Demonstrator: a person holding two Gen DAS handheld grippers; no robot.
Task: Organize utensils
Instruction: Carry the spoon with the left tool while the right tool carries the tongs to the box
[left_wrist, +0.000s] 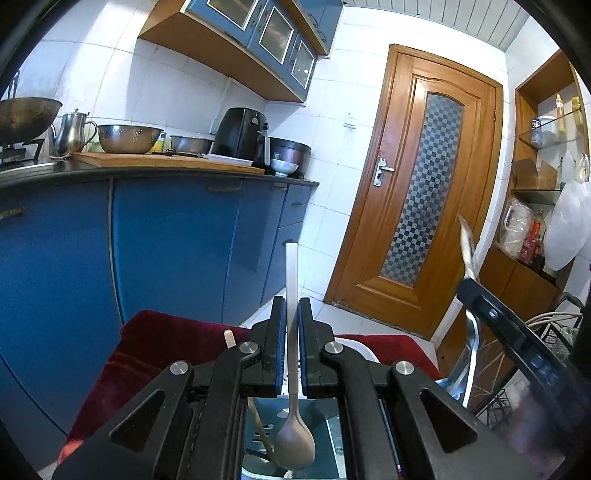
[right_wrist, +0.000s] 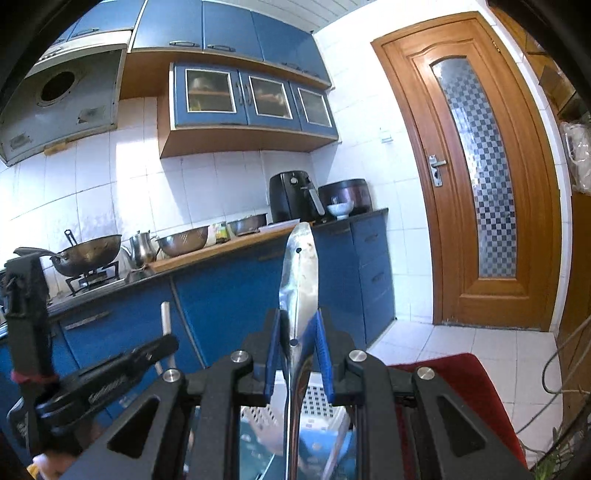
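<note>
Two utensils stand upright in our grippers, the left gripper (left_wrist: 291, 350) clamped on a grey spoon (left_wrist: 291, 424) with bowl hanging down, the right gripper (right_wrist: 299, 354) clamped on a steel spatula (right_wrist: 299, 273), both above a white basket (right_wrist: 317, 402).

air fryer (left_wrist: 242, 134) blk, on counter (left_wrist: 159, 171) | wok (right_wrist: 86, 254) on stove | door (right_wrist: 476, 177) shut

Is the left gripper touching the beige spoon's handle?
Touching. The left wrist view shows the left gripper with both blue pads pressed against the beige spoon.
</note>
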